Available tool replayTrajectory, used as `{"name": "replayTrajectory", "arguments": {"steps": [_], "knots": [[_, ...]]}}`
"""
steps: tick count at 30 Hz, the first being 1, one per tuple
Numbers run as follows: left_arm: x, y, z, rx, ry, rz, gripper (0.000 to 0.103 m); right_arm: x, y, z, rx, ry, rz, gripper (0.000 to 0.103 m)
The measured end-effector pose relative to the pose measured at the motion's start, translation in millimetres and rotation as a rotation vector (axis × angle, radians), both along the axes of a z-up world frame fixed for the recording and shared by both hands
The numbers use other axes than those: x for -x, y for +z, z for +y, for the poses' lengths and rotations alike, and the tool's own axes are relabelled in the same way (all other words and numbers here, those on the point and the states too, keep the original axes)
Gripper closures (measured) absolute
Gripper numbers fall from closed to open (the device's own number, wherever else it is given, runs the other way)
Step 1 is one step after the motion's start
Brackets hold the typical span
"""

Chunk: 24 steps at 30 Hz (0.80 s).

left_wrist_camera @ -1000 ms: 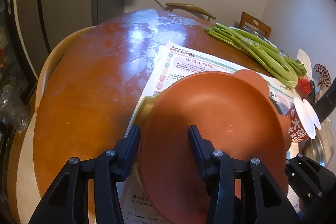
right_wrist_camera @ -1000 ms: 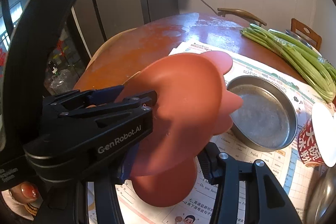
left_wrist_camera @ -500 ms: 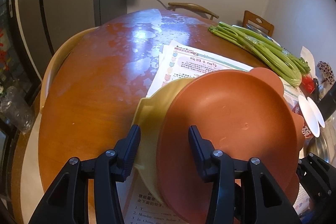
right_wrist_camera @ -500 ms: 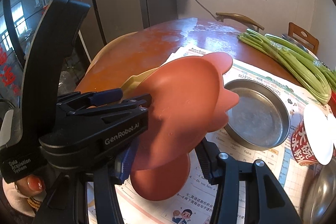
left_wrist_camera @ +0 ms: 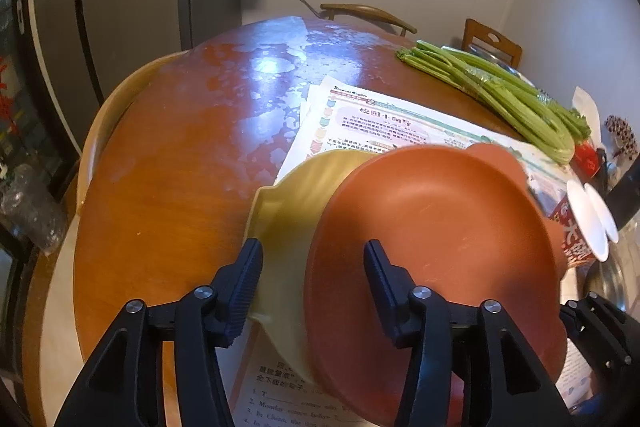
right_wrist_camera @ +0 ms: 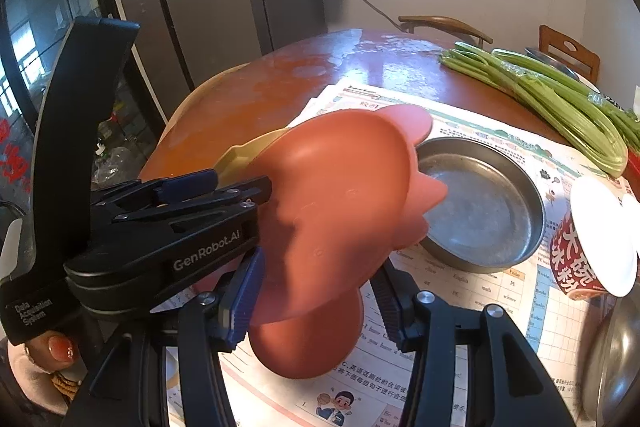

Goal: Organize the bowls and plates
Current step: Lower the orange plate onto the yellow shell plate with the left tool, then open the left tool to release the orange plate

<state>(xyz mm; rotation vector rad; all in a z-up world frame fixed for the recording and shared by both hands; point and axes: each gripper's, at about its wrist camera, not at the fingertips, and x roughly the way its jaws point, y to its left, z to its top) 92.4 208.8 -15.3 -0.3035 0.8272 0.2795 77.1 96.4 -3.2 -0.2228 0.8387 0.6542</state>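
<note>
**Desk:** What changes on the round table (left_wrist_camera: 168, 187)?

**Photographer:** The terracotta plate (left_wrist_camera: 432, 227) rides tilted, off toward two o'clock in the left wrist view; the yellow plate (left_wrist_camera: 288, 211) beneath, a sliver a second ago, now shows much of its face, lying on the printed sheets (left_wrist_camera: 384, 119).

**Desk:** And the tongs?

**Photographer:** The right gripper (right_wrist_camera: 318, 263) has its jaws wide yet bearing on the terracotta plate, apparently carrying it; the left gripper (left_wrist_camera: 313, 249) stands apart, astride the yellow rim at six o'clock, gripping nothing; the stack appears to be parting, the steel pan (right_wrist_camera: 480, 203) at three o'clock a likely stop.
</note>
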Motion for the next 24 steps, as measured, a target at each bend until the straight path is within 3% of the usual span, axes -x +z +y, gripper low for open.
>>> {"name": "replayTrajectory", "arguments": {"steps": [24], "knots": [[10,17,-2,-0.005,0.023,-0.038,0.042,1,8,-11,-0.029,-0.012,-0.016,0.050]]}}
